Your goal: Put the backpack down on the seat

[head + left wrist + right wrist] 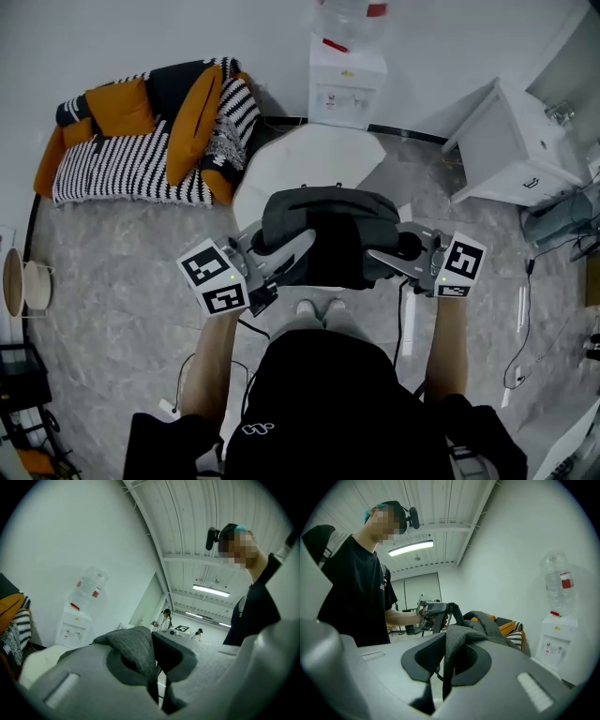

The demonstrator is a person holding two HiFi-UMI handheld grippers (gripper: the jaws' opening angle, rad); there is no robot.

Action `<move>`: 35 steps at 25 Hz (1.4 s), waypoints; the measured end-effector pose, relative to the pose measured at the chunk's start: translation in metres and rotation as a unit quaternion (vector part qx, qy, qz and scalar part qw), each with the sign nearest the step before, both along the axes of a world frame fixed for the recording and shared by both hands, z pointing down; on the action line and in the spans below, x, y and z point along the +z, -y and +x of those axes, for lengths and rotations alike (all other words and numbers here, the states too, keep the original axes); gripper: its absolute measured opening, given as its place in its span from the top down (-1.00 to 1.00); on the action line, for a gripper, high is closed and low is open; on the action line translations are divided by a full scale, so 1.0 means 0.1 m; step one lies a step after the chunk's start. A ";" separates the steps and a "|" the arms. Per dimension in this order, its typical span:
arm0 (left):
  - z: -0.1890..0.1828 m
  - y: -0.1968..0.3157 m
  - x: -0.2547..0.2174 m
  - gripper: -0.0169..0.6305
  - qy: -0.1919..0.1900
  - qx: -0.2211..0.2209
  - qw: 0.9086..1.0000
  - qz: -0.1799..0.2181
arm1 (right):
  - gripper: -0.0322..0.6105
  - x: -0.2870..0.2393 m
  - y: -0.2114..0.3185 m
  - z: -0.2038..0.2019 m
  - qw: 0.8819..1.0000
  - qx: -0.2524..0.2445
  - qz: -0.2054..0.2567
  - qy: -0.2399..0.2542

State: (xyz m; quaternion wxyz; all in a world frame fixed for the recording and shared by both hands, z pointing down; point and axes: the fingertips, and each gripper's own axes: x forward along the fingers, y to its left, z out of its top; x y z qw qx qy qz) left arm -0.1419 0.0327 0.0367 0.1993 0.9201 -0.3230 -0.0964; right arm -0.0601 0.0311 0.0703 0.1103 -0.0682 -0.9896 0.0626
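A dark grey backpack (328, 230) hangs between my two grippers, in front of the person's body and above the near edge of a white rounded seat (309, 159). My left gripper (298, 246) is shut on a fold of the backpack's grey fabric (133, 651), which is pinched between its jaws (157, 667). At the other side, my right gripper (380, 255) is shut on another fold of the backpack (454, 644), with the cloth running down between its jaws (443, 667). The left gripper (433, 613) also shows beyond the bag in the right gripper view.
A sofa with striped and orange cushions (141, 131) stands at the back left. A water dispenser (347, 80) is behind the seat, and a white cabinet (511, 145) is at the right. Cables (525, 309) lie on the floor at the right. A small round stool (23, 281) sits at the far left.
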 end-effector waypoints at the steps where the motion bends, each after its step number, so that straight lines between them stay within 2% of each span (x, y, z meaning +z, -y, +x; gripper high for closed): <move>1: -0.02 0.00 0.03 0.85 0.000 0.000 1.000 -0.004 | 0.78 0.04 0.00 -0.01 1.000 -0.002 -0.008 -0.001; 5: 0.02 -0.02 0.20 0.85 -0.009 0.001 1.000 -0.022 | 0.78 0.20 -0.02 0.03 0.999 -0.001 -0.039 -0.011; 8: -0.02 -0.03 0.33 0.85 -0.032 0.002 0.999 -0.043 | 0.78 0.32 -0.04 0.00 0.998 0.007 -0.065 -0.012; 13: -0.11 -0.02 0.59 0.85 -0.067 -0.005 0.994 -0.082 | 0.78 0.55 -0.04 -0.08 0.994 0.016 -0.108 -0.026; 22: -0.11 -0.06 1.11 0.85 -0.102 -0.008 0.984 -0.148 | 0.78 1.04 -0.09 -0.08 0.982 0.052 -0.180 -0.021; 29: -0.08 -0.12 1.62 0.85 -0.113 -0.006 0.974 -0.194 | 0.78 1.54 -0.17 -0.07 0.968 0.079 -0.237 -0.027; 35: -0.09 -0.10 2.01 0.85 -0.120 -0.003 0.967 -0.225 | 0.78 1.91 -0.12 -0.09 0.962 0.101 -0.253 -0.033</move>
